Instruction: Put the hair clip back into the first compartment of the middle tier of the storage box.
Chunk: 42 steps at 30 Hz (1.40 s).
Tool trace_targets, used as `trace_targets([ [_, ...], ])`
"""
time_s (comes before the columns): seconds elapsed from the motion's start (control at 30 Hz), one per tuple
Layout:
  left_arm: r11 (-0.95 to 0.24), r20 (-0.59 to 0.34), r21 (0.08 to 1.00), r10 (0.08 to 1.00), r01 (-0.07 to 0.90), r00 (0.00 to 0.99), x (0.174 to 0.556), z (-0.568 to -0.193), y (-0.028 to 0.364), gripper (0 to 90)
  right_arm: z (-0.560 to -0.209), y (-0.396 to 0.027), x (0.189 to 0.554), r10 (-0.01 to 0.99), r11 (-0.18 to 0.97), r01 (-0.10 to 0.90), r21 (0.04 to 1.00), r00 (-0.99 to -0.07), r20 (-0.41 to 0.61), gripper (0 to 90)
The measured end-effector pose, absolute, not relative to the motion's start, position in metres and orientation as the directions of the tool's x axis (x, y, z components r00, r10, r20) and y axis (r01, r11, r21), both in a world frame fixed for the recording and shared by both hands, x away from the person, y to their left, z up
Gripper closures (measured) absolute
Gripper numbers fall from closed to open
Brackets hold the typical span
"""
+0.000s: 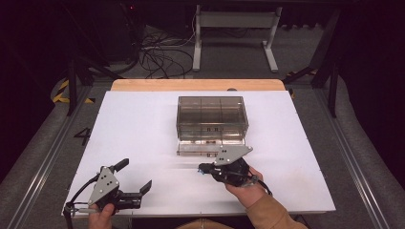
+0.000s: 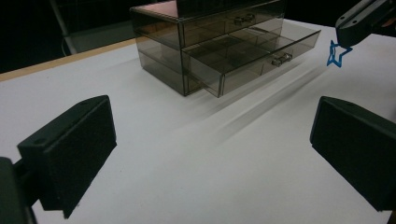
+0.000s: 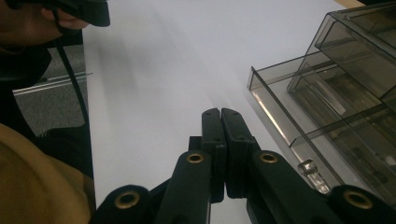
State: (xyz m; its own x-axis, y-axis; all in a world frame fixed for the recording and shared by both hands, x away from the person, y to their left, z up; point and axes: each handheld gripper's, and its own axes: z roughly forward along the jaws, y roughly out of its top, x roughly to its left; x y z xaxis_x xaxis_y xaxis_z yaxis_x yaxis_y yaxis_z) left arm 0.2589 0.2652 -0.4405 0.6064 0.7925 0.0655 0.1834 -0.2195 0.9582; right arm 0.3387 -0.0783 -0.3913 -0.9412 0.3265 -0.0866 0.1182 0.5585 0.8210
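Right gripper (image 3: 220, 114) pinching blue star (image 2: 337, 53)

there is one number to read. a big dark 4 (image 1: 82, 136) is painted on the grey floor (image 1: 43, 143), just off the left side of the white table (image 1: 143, 124). part of the number is cut off by the table edge. near it, farther to the left, are yellow and black warning stripes (image 1: 61, 90) on the floor, a sign with no words. the clear brown drawer box (image 1: 212, 117) on the table has no letters that can be read.
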Motion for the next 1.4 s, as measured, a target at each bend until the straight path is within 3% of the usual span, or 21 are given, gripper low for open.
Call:
trace_targets([
  [1.07,-0.220,0.067,0.958,0.794,0.183,0.604,0.259,-0.441,0.266,1.0,-0.384,-0.053,0.377,0.497,0.444,0.208,0.872,-0.866,-0.047,89.2],
  [1.4,-0.221,0.068,0.958,0.795,0.183,0.603,0.259,-0.441,0.266,1.0,-0.388,-0.048,0.385,0.549,0.403,0.190,0.895,-0.833,-0.070,89.1],
])
